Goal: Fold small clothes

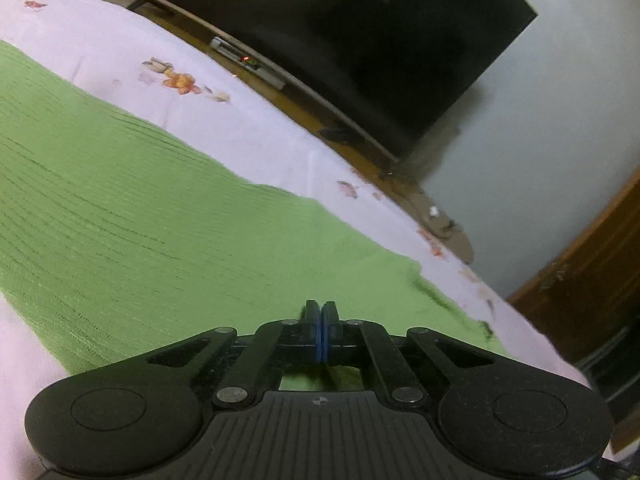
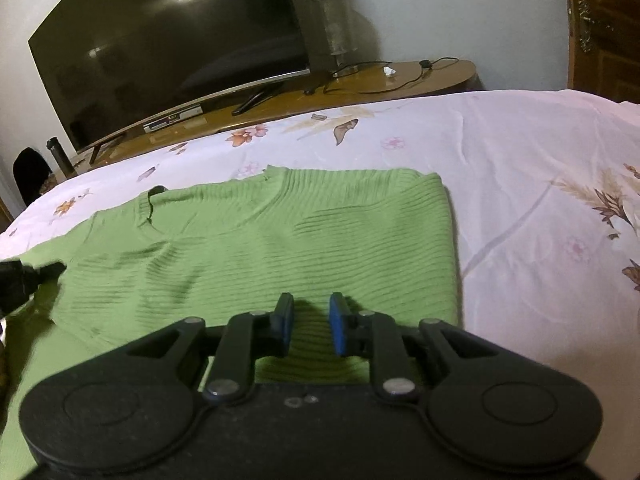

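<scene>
- The green knit top [image 2: 256,240] lies flat on the floral bedsheet [image 2: 520,168], part-folded I think: one side looks doubled over, with a raised edge on the right and the neckline [image 2: 150,208] toward the far left.
- Biggest risk, my guess: the ribbed knit is stretchy and floppy, so lifting one edge could drag the layer underneath along and undo the fold that's there.
- Also the sheet is loose. A low pinch could grab sheet together with the knit, and the whole thing would slide.
- The left gripper [image 1: 321,312] has its blue pads pressed together. It sits right over the green fabric, but I can't tell if any cloth is caught between them. If it's empty and pulls, nothing folds.
- The right gripper [image 2: 311,320] is parted to a narrow gap, holding nothing, hovering at the near edge of the top. Whether the tips touch the knit, can't tell.
</scene>
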`<act>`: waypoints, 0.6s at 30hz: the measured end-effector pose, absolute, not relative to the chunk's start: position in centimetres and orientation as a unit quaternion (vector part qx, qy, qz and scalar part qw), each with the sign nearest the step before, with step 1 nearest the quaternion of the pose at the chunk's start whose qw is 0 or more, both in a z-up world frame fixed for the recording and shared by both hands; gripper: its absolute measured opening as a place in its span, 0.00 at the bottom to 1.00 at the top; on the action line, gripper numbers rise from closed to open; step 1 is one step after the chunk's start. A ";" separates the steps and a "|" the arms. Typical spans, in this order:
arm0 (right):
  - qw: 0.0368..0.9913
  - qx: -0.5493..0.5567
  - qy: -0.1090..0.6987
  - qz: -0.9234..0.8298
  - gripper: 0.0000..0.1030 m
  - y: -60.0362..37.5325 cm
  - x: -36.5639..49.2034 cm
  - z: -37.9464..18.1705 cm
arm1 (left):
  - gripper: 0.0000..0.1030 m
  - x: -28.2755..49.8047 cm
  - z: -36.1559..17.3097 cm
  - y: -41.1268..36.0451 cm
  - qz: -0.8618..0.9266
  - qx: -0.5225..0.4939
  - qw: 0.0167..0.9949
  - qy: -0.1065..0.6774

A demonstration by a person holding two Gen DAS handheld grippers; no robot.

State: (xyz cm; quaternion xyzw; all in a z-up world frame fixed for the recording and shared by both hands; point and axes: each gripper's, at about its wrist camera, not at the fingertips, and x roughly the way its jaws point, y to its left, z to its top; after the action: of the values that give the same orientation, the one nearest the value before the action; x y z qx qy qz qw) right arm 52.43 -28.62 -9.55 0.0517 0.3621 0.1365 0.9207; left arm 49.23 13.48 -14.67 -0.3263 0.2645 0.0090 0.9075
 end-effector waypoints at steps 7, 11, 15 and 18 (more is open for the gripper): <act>0.921 0.059 0.360 0.135 0.27 -28.5 52.2 -9.4 | 0.01 49.9 -13.7 12.8 0.005 -0.287 0.918 0.274; 0.922 0.058 0.359 0.134 0.29 -28.3 51.9 -9.2 | 0.02 49.2 -13.4 10.4 0.012 -0.215 0.927 0.307; 0.920 0.051 0.363 0.136 0.31 -28.0 51.9 -8.9 | 0.04 47.6 -12.0 10.9 0.028 -0.194 0.931 0.309; 0.924 0.070 0.347 0.145 0.32 -28.2 51.4 -7.7 | 0.47 44.4 -10.9 13.5 0.064 -0.239 0.929 0.275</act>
State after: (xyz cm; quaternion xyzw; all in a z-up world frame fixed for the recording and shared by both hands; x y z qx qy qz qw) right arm 51.38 -28.20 -7.69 0.0696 0.3468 0.1451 0.9240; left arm 44.37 13.54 -10.92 -0.2390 0.2752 0.0635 0.9290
